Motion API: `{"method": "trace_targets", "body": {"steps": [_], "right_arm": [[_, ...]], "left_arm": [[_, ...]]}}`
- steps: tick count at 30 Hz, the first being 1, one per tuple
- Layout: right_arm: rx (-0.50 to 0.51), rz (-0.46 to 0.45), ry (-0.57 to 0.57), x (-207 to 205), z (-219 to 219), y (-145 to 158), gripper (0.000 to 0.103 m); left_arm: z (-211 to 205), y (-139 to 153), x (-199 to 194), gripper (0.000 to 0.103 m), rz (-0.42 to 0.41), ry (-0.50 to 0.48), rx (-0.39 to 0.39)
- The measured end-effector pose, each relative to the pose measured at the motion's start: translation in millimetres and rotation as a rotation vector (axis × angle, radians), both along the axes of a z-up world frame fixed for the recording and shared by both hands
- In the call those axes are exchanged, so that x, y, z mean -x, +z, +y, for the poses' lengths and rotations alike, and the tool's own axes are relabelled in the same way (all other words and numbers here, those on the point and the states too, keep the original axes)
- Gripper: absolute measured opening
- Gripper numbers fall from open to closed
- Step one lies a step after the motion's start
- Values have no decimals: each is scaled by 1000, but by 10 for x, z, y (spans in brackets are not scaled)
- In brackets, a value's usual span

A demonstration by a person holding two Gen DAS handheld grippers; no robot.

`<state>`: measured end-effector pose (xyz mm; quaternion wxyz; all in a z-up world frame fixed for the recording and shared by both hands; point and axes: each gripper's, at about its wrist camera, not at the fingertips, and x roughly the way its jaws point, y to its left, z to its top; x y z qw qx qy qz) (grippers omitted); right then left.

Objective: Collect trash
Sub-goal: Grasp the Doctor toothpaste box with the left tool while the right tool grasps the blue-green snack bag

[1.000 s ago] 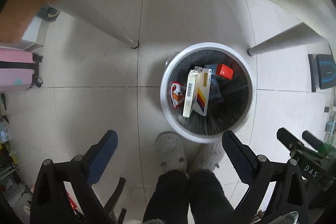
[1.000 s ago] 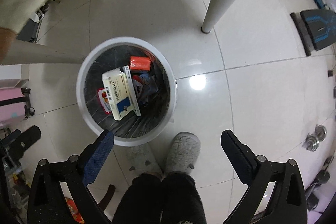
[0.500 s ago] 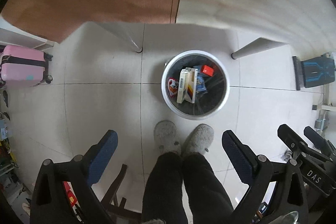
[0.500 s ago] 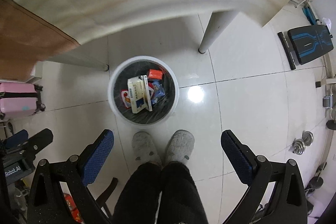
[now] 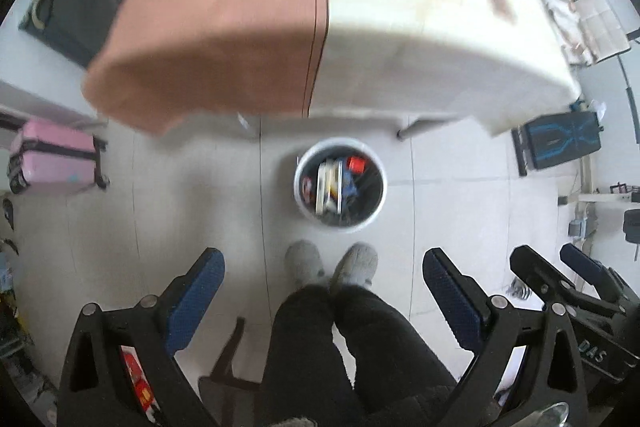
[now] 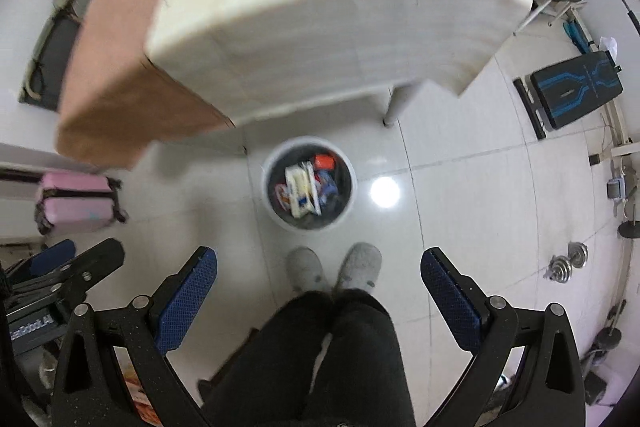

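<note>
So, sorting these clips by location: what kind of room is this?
Probably a home room doubling as storage and workout space: a pink hard-shell suitcase, a black-and-blue exercise bench and metal dumbbell weights sit on its tiled floor.

Below me: white tiled floor (image 6: 472,211) with a bright light glare (image 6: 384,191). Pale surface (image 6: 320,7), brown cloth (image 5: 224,27) draped over its left part, white leg (image 6: 394,107) standing on the tiles. Pink suitcase (image 5: 56,163) at far left by the wall. Black-and-blue bench (image 6: 576,89) at right, dumbbell plates (image 6: 566,263) near it. My grey slippers (image 6: 334,267) and black trousers (image 6: 320,359) at bottom centre.
</note>
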<state>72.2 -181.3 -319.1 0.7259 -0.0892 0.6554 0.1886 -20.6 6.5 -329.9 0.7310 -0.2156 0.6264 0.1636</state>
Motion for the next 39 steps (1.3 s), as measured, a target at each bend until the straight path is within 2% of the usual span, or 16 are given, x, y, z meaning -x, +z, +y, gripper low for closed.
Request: {"method": "trace_targets", "body": {"steps": [3, 7, 11, 14, 17, 19, 23, 26, 31, 35, 37, 38, 39], "right_arm": [[-53, -47, -29, -226, 97, 447, 103], [-92, -96, -58, -663, 250, 871, 103], [-91, -141, -82, -1265, 371, 1155, 103], [-78, -159, -100, -1767, 415, 1214, 103], [-53, -162, -111, -2426, 464, 1152, 103], [-35, -158, -110, -2864, 526, 1023, 103], [-4, -120, -121, -3825, 691, 689, 103], [0, -76, -132, -4510, 861, 441, 103], [12, -54, -129, -5484, 1149, 124, 103], [11, -37, -159, -6033, 1253, -41, 103], [9, -32, -172, -6254, 1287, -81, 103], [7, -28, -175, -6344, 1300, -97, 103], [3, -22, -178, -6416, 1305, -113, 103]], "left_arm": [[194, 385, -264, 102, -66, 16, -32], [449, 770, -654, 102, -140, 35, -58], [694, 1038, -1192, 102, -181, 78, -53], [845, 1109, -1673, 102, -186, 105, -64], [922, 1073, -2264, 102, -165, 132, -62], [964, 1059, -2676, 102, -141, 154, -49], [1094, 839, -3504, 102, -70, 223, -1], [1221, 614, -4085, 102, -20, 286, 64], [1495, 225, -4862, 100, 2, 462, 217], [1748, -97, -5195, 100, -20, 658, 382], [1844, -204, -5282, 100, -29, 739, 421], [1885, -238, -5309, 95, -32, 770, 423], [1917, -259, -5322, 75, -27, 788, 414]]}}
